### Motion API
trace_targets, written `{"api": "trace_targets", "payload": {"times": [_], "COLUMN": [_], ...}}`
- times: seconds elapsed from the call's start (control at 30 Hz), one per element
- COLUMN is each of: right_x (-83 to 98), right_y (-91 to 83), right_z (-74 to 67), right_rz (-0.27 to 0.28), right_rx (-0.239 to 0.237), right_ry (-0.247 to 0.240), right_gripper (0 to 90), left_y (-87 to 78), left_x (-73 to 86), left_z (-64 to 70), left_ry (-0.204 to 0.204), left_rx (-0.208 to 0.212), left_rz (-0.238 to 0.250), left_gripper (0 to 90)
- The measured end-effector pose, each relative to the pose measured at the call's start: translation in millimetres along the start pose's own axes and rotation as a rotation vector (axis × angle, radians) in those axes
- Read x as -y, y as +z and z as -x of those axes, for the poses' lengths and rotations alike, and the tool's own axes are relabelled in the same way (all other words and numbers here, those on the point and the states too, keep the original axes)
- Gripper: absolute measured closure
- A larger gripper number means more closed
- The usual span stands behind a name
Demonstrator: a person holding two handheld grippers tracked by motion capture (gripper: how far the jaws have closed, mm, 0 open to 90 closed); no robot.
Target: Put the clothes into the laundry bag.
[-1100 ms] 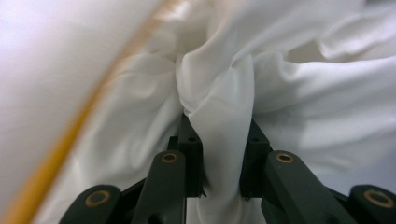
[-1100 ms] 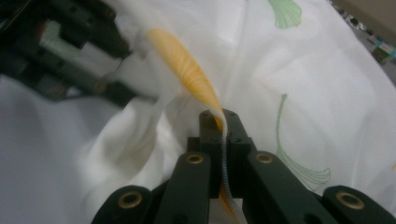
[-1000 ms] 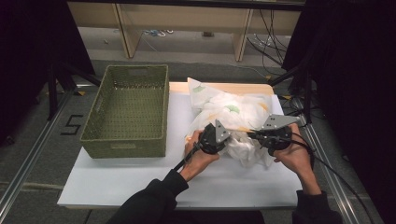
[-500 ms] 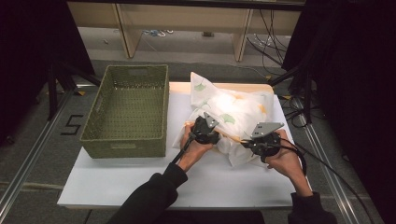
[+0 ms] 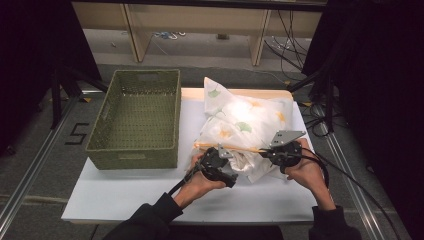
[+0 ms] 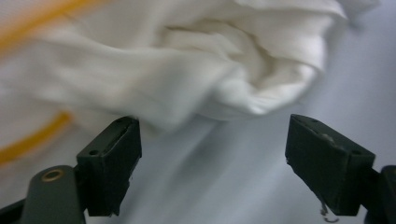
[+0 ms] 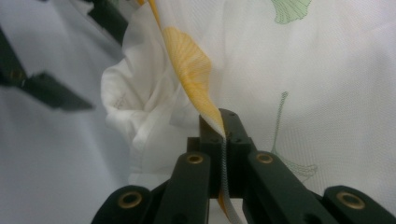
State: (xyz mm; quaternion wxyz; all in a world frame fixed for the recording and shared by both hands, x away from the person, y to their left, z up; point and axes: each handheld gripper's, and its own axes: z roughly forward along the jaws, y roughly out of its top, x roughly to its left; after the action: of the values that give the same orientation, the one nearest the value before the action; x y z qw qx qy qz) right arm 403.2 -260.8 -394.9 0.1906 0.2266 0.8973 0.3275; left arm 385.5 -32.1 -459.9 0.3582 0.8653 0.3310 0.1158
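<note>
Right of the green basket [image 5: 134,117], the leaf-printed pillowcase [image 5: 243,125] lies bunched on the white table [image 5: 125,192]. Its orange hem sits pinched in the right gripper [image 7: 223,122], anchoring that edge, while the left gripper [image 6: 212,154], jaws just opened and empty, hovers beside a fold, probably to regrasp.

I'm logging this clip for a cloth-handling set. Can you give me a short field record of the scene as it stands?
surface: white table
cloth: white pillowcase with leaf print and an orange edge, bunched at the table's right
basket: green woven basket, left of the cloth
left gripper: its jaws have just been opening; cloth lies ahead of them, nothing pressed between them
right gripper: shut on the pillowcase's edge
hands: one on each gripper, at the cloth's near side
</note>
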Motion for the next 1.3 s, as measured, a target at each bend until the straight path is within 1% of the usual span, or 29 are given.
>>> {"api": "trace_targets", "payload": {"times": [0.03,0.1,0.13,0.17,0.2,0.23,0.27,0.3,0.33,0.37,0.43,0.5,0.53,0.57,0.63,0.7,0.77,0.8,0.83,0.87,0.9,1.0,1.03,1.07,1.1,1.13,1.2,1.27,1.3], "right_x": [0.2,1.0,1.1,1.2,1.6,2.0,2.4,2.2,2.6,2.6,2.8,2.4,1.6,1.4,0.4,-0.5,0.4,1.8,5.5,5.5,7.5,11.7,12.0,11.8,11.8,11.2,11.1,11.0,10.7], "right_y": [0.3,1.8,2.7,2.4,1.9,1.8,1.7,0.7,1.4,1.6,0.7,-1.3,-2.5,-3.9,-6.0,-7.9,-6.9,-3.9,1.6,1.6,5.1,11.9,12.3,12.3,11.5,10.2,10.1,10.8,11.6], "right_z": [-0.2,-1.3,-0.6,-1.4,-1.8,-1.9,-1.8,-1.0,-1.3,-0.8,-1.5,-1.6,-0.4,-1.0,-1.2,-1.3,-0.7,-0.7,0.0,0.0,-0.2,0.6,0.6,1.4,0.7,2.1,2.0,1.5,1.9], "right_rz": [-0.001,0.004,0.01,0.003,0.0,0.001,0.001,-0.009,0.001,0.004,0.004,0.005,0.005,0.003,0.008,0.013,0.006,0.007,-0.028,-0.028,-0.026,-0.048,-0.044,-0.045,-0.046,-0.04,-0.036,-0.036,-0.031], "right_rx": [0.0,0.009,0.006,0.004,0.006,0.009,0.007,-0.001,0.007,0.005,0.003,0.0,-0.019,-0.012,-0.014,-0.013,-0.007,0.003,0.002,0.002,0.002,-0.002,-0.001,0.004,0.002,-0.004,0.003,0.004,0.007], "right_ry": [0.001,-0.002,-0.013,-0.001,0.012,0.012,0.011,0.009,0.011,-0.001,-0.002,0.009,-0.004,0.009,-0.009,-0.012,-0.009,-0.004,0.013,0.013,0.015,0.022,0.034,0.026,0.036,0.025,0.037,0.038,0.024], "right_gripper": [89.8,89.8,89.7,89.8,89.8,89.8,89.8,89.8,89.8,89.8,89.8,89.9,89.9,89.9,89.9,89.9,89.9,89.9,89.9,89.9,89.9,89.9,89.9,89.9,89.9,89.9,89.8,89.8,89.8], "left_y": [5.9,18.2,22.9,25.8,29.0,30.8,32.1,33.0,34.6,35.7,37.8,36.9,35.6,35.0,33.8,37.7,47.2,54.2,58.4,62.1,62.9,55.0,48.8,45.3,36.7,32.4,23.3,20.5,22.1], "left_x": [-0.7,-4.2,-6.9,-10.1,-13.2,-16.8,-19.8,-21.9,-25.1,-27.4,-33.0,-40.6,-44.9,-49.8,-60.4,-65.9,-66.4,-65.2,-62.9,-61.8,-59.7,-57.2,-54.5,-52.4,-46.8,-43.7,-34.2,-24.9,-22.3], "left_z": [2.2,4.2,4.1,2.5,1.5,-0.2,-2.5,-5.1,-8.8,-11.6,-13.8,-14.9,-15.4,-16.7,-21.0,-25.2,-32.5,-34.9,-38.2,-38.5,-39.0,-35.4,-33.1,-31.7,-29.9,-29.0,-24.9,-17.7,-14.7], "left_ry": [-0.004,-0.02,-0.03,-0.03,-0.049,-0.052,-0.065,-0.065,-0.069,-0.071,-0.115,-0.105,-0.101,-0.097,-0.09,-0.111,-0.114,-0.14,-0.136,-0.143,-0.122,-0.094,-0.095,-0.102,-0.097,-0.098,-0.081,-0.058,-0.067], "left_rx": [0.004,0.01,-0.001,-0.009,-0.001,-0.002,0.003,0.009,0.0,-0.015,-0.024,-0.041,-0.059,-0.071,-0.122,-0.142,-0.174,-0.176,-0.186,-0.194,-0.188,-0.149,-0.119,-0.099,-0.076,-0.057,-0.046,-0.034,-0.018], "left_rz": [-0.004,0.014,0.032,0.055,0.071,0.083,0.11,0.131,0.156,0.167,0.212,0.24,0.254,0.27,0.317,0.36,0.339,0.337,0.311,0.315,0.288,0.255,0.243,0.231,0.193,0.175,0.135,0.094,0.092], "left_gripper": [16.5,17.6,19.2,23.1,26.0,30.7,39.0,51.1,63.3,71.7,77.9,79.1,79.4,79.5,79.8,79.8,79.5,79.2,78.1,78.1,77.2,68.8,64.5,57.9,51.9,45.3,35.7,27.8,24.9]}}
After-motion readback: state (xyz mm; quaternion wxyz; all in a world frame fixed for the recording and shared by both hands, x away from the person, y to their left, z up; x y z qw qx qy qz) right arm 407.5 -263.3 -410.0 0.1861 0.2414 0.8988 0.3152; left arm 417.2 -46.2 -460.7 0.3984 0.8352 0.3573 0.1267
